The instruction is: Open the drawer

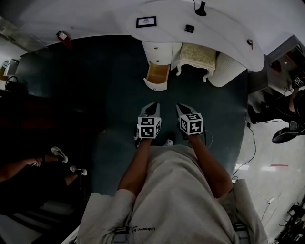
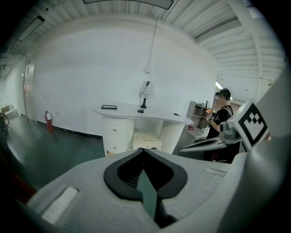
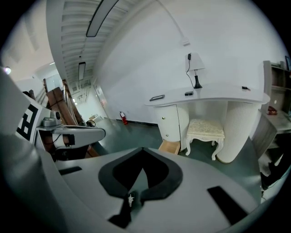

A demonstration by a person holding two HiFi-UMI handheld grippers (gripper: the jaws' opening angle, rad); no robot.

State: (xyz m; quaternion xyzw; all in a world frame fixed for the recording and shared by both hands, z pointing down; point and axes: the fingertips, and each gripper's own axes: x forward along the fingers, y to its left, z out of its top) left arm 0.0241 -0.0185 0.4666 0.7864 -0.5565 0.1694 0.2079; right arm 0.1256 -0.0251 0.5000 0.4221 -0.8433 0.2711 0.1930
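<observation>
A white curved desk [image 1: 224, 38] stands ahead of me on a dark floor. The bottom drawer [image 1: 157, 76] of its left pedestal is pulled out, showing a wooden inside; it also shows in the right gripper view as the drawer [image 3: 170, 146]. My left gripper [image 1: 151, 109] and right gripper [image 1: 183, 110] are held side by side in front of my body, well short of the desk and touching nothing. The left gripper [image 2: 143, 150] has its tips together, shut and empty. The right gripper [image 3: 142, 149] is likewise shut with nothing between its jaws.
A cream upholstered stool [image 1: 196, 57] sits under the desk beside the drawer. A lamp [image 1: 200, 8] and small flat items rest on the desktop. A fire extinguisher [image 1: 64, 39] stands at the far left wall. One person [image 1: 28, 167] sits at my left, another [image 1: 290, 119] at my right.
</observation>
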